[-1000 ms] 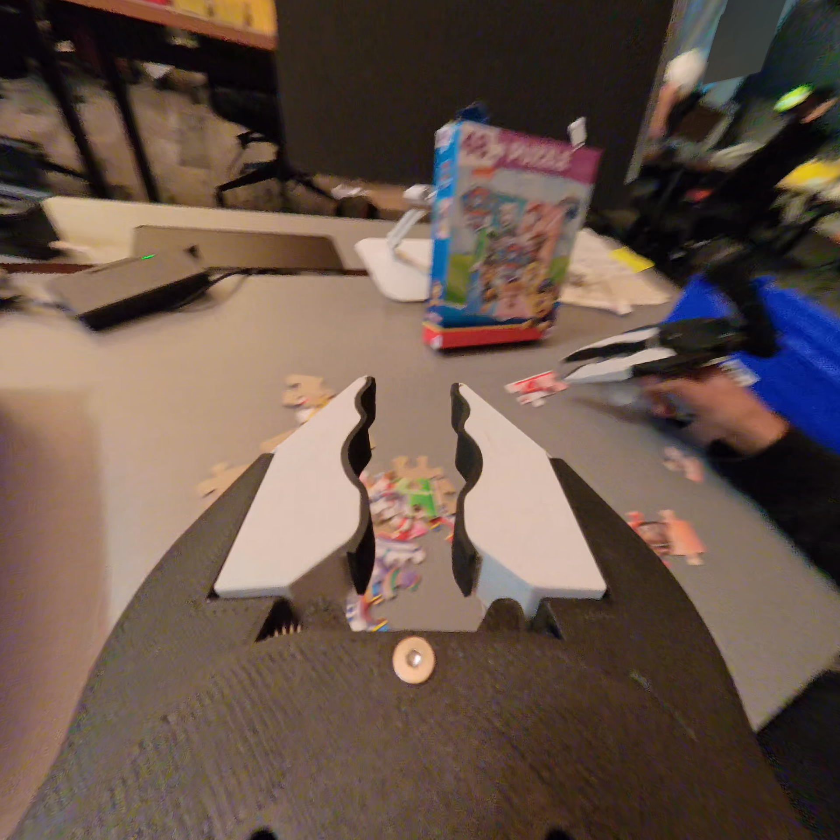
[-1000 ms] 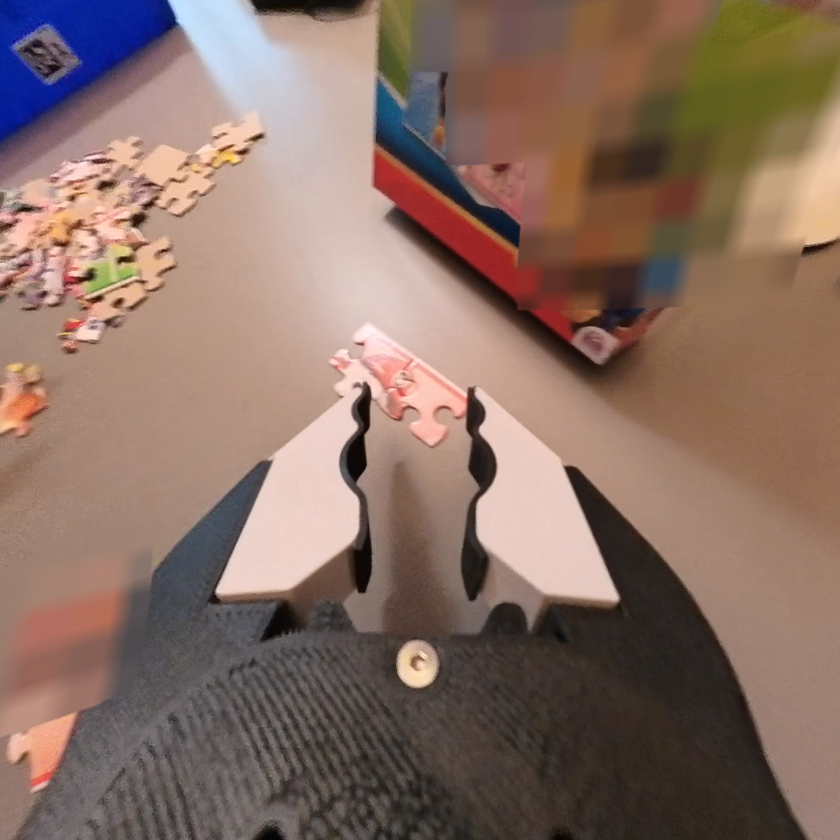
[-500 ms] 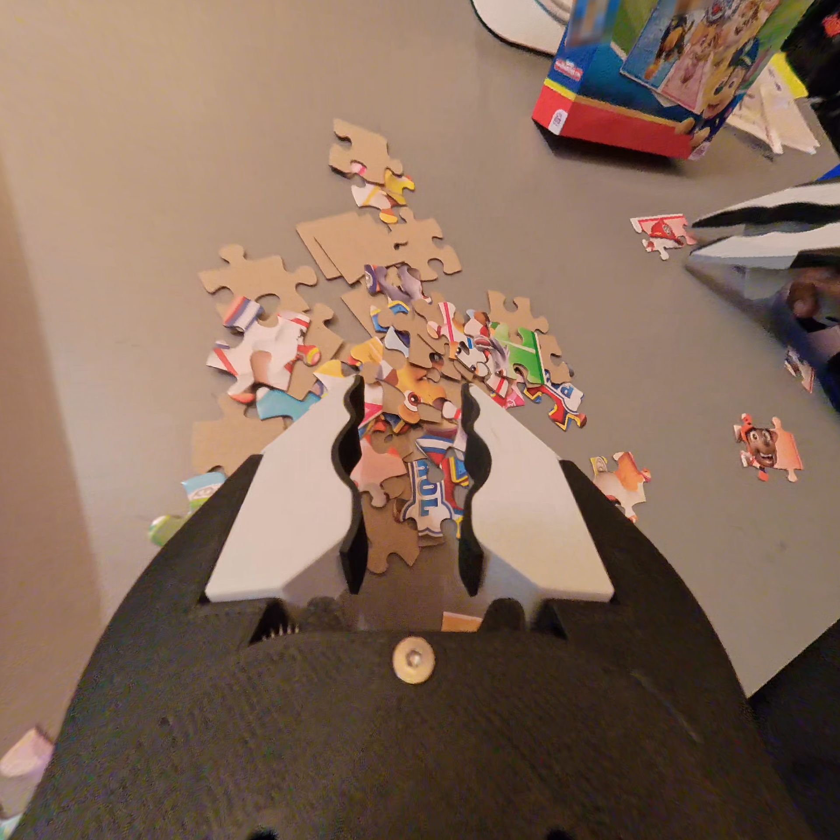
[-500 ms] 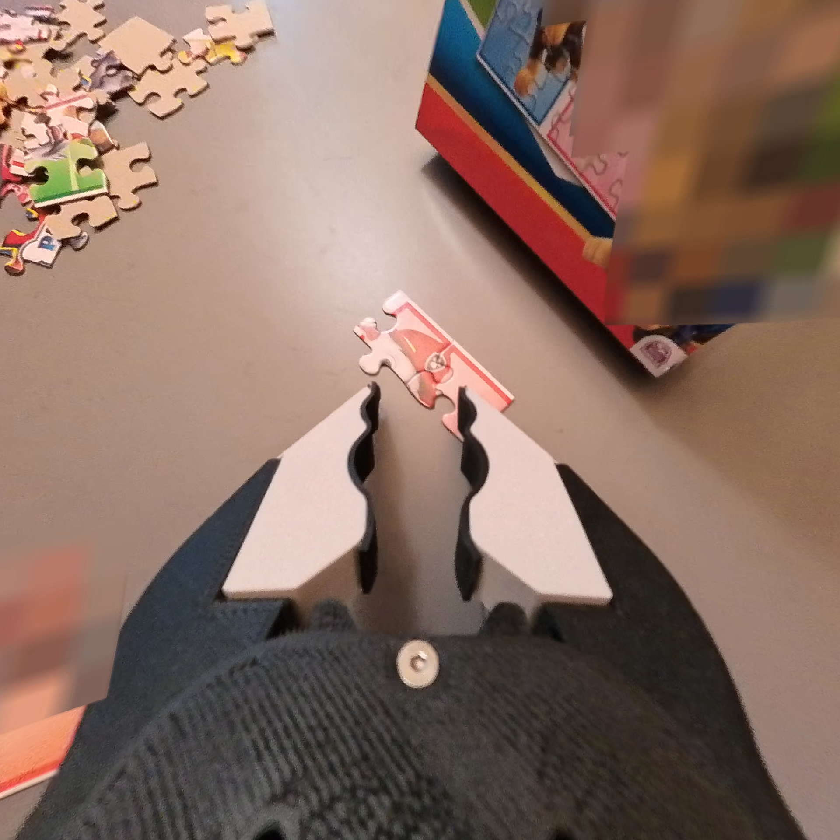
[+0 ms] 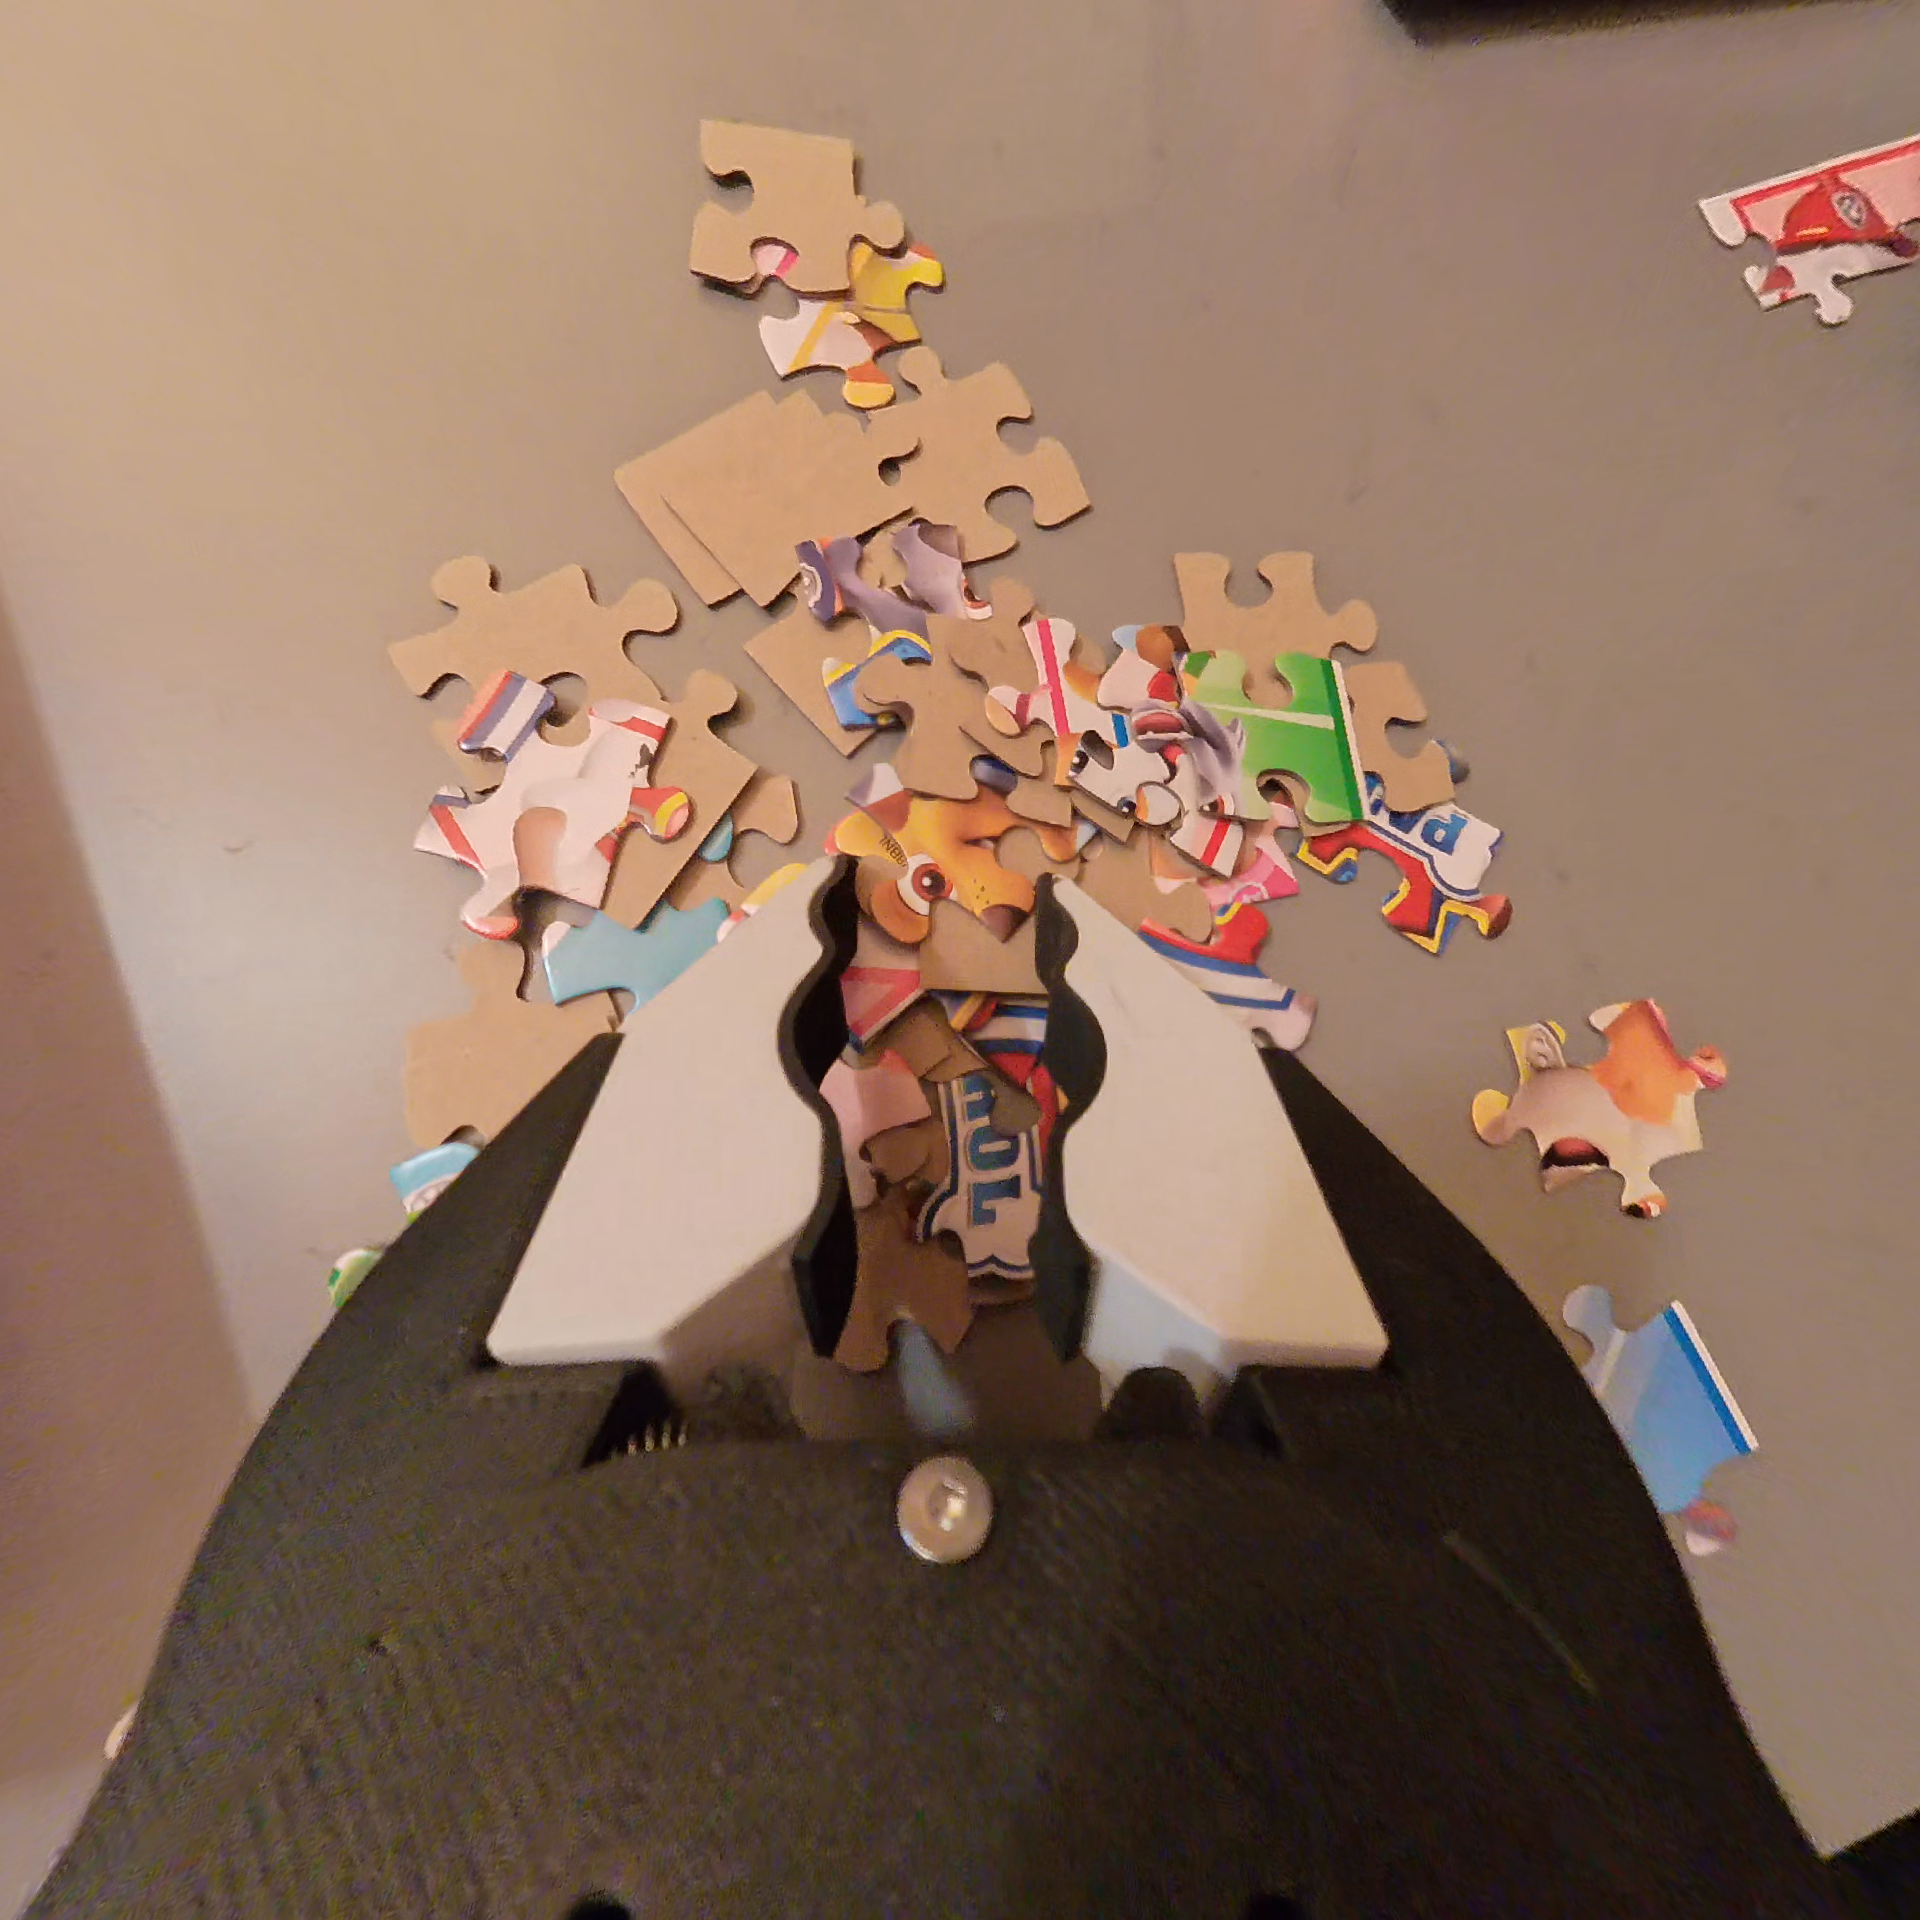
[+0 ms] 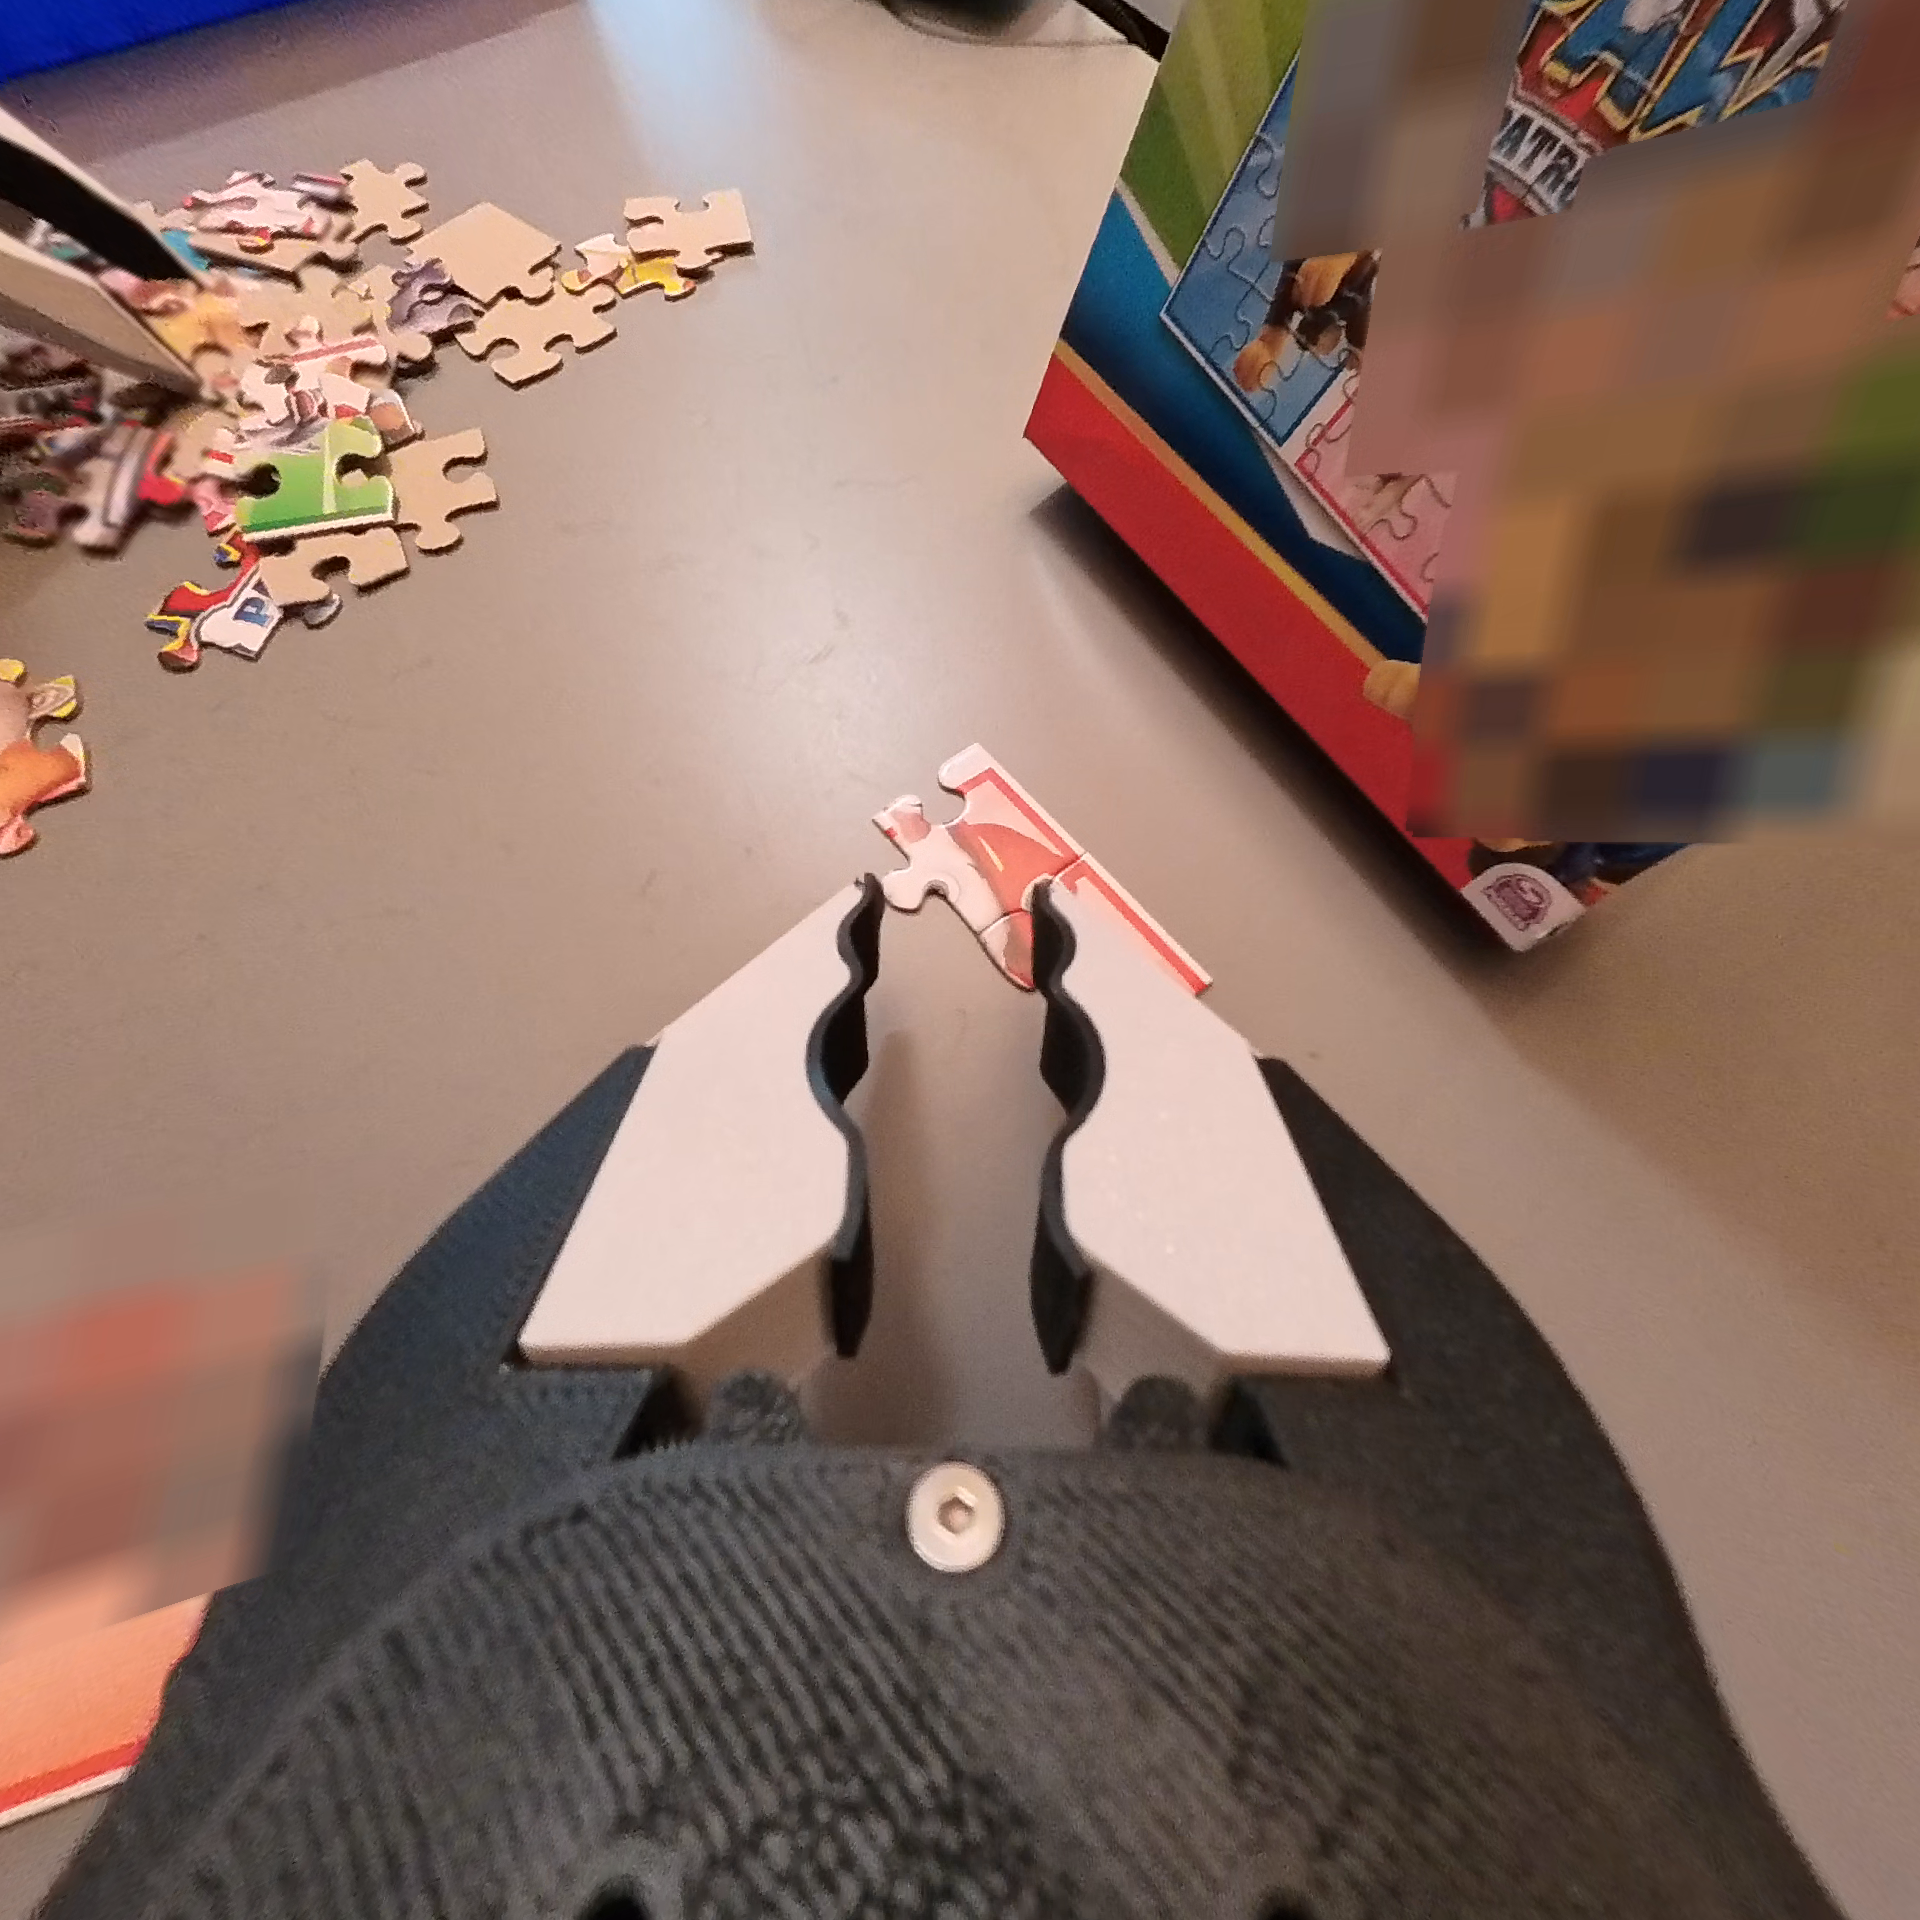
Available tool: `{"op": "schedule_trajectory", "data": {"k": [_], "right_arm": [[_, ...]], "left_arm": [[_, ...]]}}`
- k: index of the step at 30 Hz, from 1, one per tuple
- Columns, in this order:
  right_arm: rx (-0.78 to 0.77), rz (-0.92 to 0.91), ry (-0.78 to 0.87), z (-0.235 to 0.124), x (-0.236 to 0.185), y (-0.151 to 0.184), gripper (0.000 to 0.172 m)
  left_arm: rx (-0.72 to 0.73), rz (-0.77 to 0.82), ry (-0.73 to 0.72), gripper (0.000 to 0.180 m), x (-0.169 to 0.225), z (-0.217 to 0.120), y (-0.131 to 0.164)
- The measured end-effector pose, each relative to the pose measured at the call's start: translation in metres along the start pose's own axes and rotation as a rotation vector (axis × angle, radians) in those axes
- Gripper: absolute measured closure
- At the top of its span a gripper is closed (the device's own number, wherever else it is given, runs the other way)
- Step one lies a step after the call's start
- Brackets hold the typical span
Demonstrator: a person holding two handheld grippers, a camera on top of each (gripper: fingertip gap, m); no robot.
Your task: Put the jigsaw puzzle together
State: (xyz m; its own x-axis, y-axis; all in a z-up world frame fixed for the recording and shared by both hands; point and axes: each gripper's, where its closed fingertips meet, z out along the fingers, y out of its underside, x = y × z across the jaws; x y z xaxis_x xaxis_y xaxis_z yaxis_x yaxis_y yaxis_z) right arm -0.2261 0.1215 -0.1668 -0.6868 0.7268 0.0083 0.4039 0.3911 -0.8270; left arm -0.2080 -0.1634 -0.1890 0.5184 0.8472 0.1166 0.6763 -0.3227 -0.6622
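Observation:
A pile of jigsaw pieces (image 5: 935, 675), some face down and brown, lies on the grey table (image 5: 208, 312). My left gripper (image 5: 940, 883) is low over the pile with its jaws apart. An orange dog-face piece (image 5: 935, 868) lies between its fingertips, and nothing is lifted. The left gripper also shows in the right wrist view (image 6: 104, 301), at the pile's edge. My right gripper (image 6: 956, 899) is open and empty. Its right fingertip (image 6: 1049, 935) is over the edge of two joined red-and-white pieces (image 6: 987, 862). That pair also shows in the left wrist view (image 5: 1818, 229).
The upright puzzle box (image 6: 1195, 416) stands just beyond the joined pair. A green piece (image 5: 1288, 727) lies in the pile. Loose pieces, one with a dog (image 5: 1600, 1101) and one blue (image 5: 1662, 1403), lie right of the left gripper. The table's edge (image 5: 1849, 1829) is near. The left gripper's tips are roughly 30 cm from the right gripper's.
My left gripper tilted down from the room view and dropped onto the pile; its jaws widened, then narrowed. My right gripper moved closer to the joined pair while its jaws narrowed.

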Motion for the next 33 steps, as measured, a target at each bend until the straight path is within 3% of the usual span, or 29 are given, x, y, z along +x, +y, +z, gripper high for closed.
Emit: {"op": "schedule_trajectory", "data": {"k": [5, 11, 14, 18, 22, 25, 29, 33], "right_arm": [[0.022, 0.008, -0.003, -0.001, 0.000, -0.004, 0.144], [0.025, -0.004, -0.005, 0.000, -0.002, -0.005, 0.144], [0.049, -0.026, 0.002, -0.001, -0.004, -0.011, 0.145], [0.182, -0.098, -0.094, -0.006, -0.037, -0.050, 0.140], [0.255, -0.282, -0.275, 0.000, -0.102, -0.091, 0.134], [0.269, -0.530, -0.327, 0.012, -0.148, -0.115, 0.134], [0.267, -0.801, -0.231, 0.039, -0.167, -0.132, 0.129], [0.266, -0.925, -0.280, 0.050, -0.186, -0.131, 0.129]], "left_arm": [[0.058, -0.026, 0.012, 0.149, 0.002, -0.014, -0.010], [0.189, -0.044, -0.017, 0.149, -0.013, -0.040, -0.046], [0.251, -0.160, 0.185, 0.149, 0.006, -0.047, -0.063], [0.332, -0.324, 0.448, 0.149, 0.030, -0.054, -0.079], [0.313, -0.413, 0.589, 0.149, 0.045, -0.050, -0.078], [0.297, -0.470, 0.698, 0.149, 0.057, -0.052, -0.077], [0.246, -0.470, 0.738, 0.149, 0.068, -0.048, -0.069], [0.163, -0.417, 0.742, 0.149, 0.079, -0.044, -0.055]]}}
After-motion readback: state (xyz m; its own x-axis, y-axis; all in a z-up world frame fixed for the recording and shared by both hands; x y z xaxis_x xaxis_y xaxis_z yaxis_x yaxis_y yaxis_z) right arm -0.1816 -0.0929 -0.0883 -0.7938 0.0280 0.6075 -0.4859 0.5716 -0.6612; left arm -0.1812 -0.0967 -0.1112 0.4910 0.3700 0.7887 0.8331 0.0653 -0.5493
